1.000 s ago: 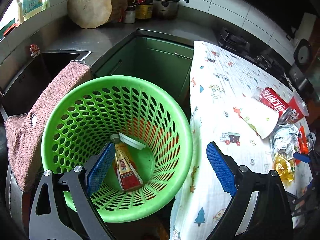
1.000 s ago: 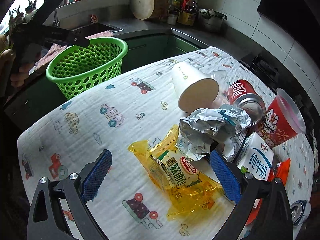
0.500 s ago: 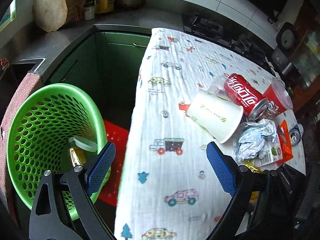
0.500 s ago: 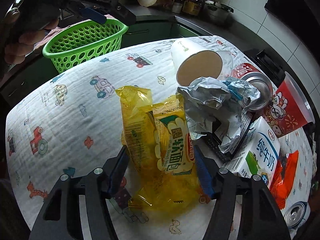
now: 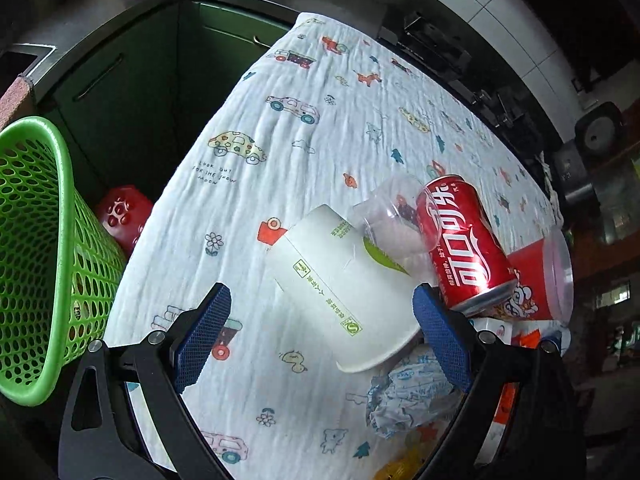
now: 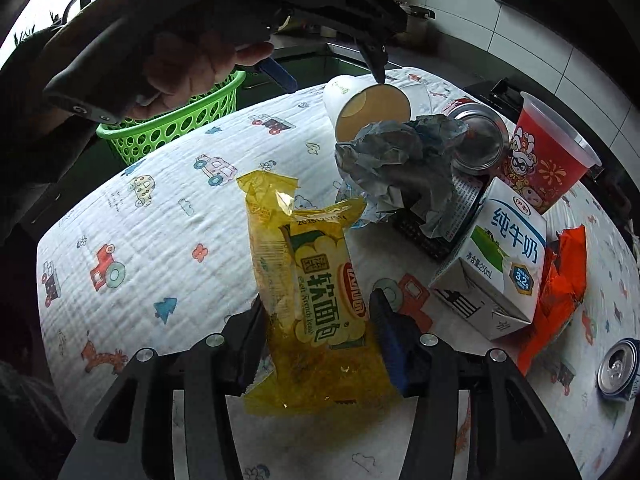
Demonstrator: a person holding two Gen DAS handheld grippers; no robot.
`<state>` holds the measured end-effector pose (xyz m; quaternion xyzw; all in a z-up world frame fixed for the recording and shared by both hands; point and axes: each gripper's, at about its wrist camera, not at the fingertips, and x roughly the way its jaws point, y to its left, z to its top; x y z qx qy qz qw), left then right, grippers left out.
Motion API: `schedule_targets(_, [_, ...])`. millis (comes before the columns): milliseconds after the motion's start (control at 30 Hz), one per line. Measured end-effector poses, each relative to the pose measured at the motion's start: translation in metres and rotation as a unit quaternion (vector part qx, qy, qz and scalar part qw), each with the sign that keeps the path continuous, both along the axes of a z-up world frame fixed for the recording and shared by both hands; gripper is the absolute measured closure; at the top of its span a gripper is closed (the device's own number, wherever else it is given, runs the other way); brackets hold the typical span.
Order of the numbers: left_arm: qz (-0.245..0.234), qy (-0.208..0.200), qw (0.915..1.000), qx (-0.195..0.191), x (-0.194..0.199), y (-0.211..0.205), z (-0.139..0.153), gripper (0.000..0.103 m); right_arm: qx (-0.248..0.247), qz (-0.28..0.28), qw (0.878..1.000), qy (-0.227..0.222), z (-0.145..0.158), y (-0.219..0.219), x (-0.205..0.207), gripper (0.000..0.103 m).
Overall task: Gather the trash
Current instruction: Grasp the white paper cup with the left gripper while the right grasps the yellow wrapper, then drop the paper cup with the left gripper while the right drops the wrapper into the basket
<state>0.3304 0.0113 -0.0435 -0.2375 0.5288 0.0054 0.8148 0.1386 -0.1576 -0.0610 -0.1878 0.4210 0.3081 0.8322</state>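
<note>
While our right fingers (image 6: 318, 334) pinch the yellow wrapper (image 6: 316, 304) between them, our left fingers (image 5: 320, 336) hang spread around the cup (image 5: 344, 284); next, we judge, close and carry both to the basket (image 5: 36, 248).

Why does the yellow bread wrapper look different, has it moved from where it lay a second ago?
Yes. The yellow bread wrapper is now pinched between the right gripper fingers, standing taller and nearer the milk carton than before.

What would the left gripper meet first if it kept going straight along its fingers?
Most likely the white paper cup, lying on its side between the open left gripper's fingers. The red cola can lies beyond it, though depth is hard to judge.
</note>
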Motion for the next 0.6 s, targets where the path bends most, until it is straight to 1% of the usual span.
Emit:
schedule_targets(133, [0.022, 0.014, 0.9993, -0.025, 0.01, 0.001, -0.008, 0.012, 0.002, -0.003, 1.0, 0.0, 0.0, -0.005, 0.0, 0.054])
schedule_targets(200, [0.029, 0.019, 0.9984, -0.043, 0.013, 0.002, -0.014, 0.012, 0.005, -0.004, 1.0, 0.0, 0.001, -0.008, 0.0, 0.054])
schedule_targets(300, [0.035, 0.024, 0.9965, -0.073, 0.015, 0.001, -0.022, 0.013, 0.008, -0.005, 1.0, 0.001, 0.0, -0.012, 0.001, 0.054])
schedule_targets(367, [0.038, 0.024, 0.9955, -0.083, 0.014, 0.0, -0.026, 0.013, 0.009, -0.007, 1.0, 0.001, -0.001, -0.012, 0.001, 0.054])
schedule_targets(400, [0.039, 0.023, 0.995, -0.089, 0.015, -0.001, -0.027, 0.016, 0.011, -0.008, 1.0, 0.001, -0.002, -0.012, 0.001, 0.054])
schedule_targets(433, [0.037, 0.021, 0.994, -0.101, 0.016, -0.002, -0.029, 0.022, 0.013, -0.01, 1.0, 0.001, -0.001, -0.012, 0.001, 0.054])
schedule_targets(467, [0.034, 0.02, 0.9925, -0.115, 0.015, -0.002, -0.03, 0.025, 0.014, -0.011, 1.0, 0.002, -0.002, -0.011, 0.001, 0.054])
schedule_targets(567, [0.034, 0.017, 0.993, -0.112, 0.015, -0.002, -0.029, 0.028, 0.018, -0.015, 1.0, 0.003, -0.001, -0.013, 0.0, 0.054])
schedule_targets(600, [0.031, 0.014, 0.9936, -0.108, 0.013, -0.002, -0.028, 0.031, 0.019, -0.015, 1.0, 0.003, 0.0, -0.013, 0.0, 0.054])
